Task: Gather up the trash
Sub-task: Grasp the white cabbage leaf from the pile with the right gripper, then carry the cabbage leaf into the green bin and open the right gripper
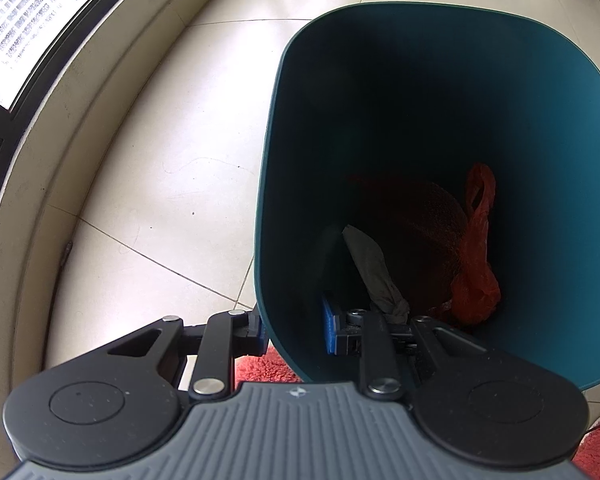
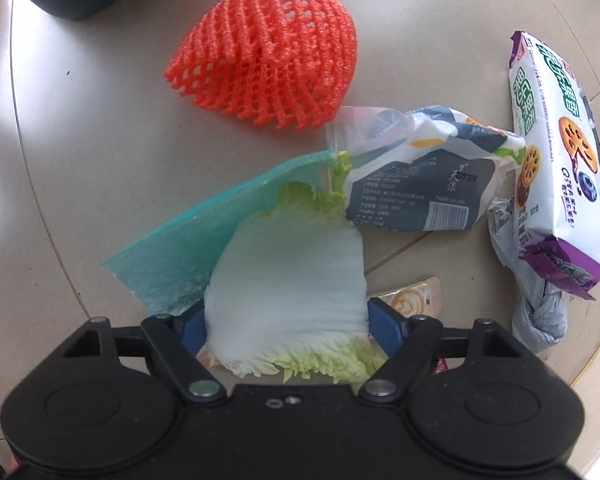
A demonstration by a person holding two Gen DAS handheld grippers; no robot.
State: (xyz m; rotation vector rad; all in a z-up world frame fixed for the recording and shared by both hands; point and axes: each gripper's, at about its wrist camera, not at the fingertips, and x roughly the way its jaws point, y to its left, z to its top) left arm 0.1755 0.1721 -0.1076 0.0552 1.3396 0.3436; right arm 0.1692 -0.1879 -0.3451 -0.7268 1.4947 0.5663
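My left gripper (image 1: 294, 330) is shut on the near wall of a teal trash bin (image 1: 420, 80), one finger outside and the blue-padded one inside. In the bin lie a red plastic bag (image 1: 476, 264), a grey crumpled wrapper (image 1: 374, 272) and a dark red net. My right gripper (image 2: 286, 320) points down at the floor, its blue pads against both edges of a pale cabbage leaf (image 2: 288, 272). The leaf rests on a teal foam sheet (image 2: 188, 232).
Around the leaf on the tiled floor lie an orange foam fruit net (image 2: 268, 64), a dark blue and white wrapper (image 2: 420, 184), a purple and white snack packet (image 2: 556, 160), a grey knotted bag (image 2: 540, 316) and a coffee sachet (image 2: 412, 300). A red rug (image 1: 260, 368) is under the bin; a window sill (image 1: 80, 128) runs left.
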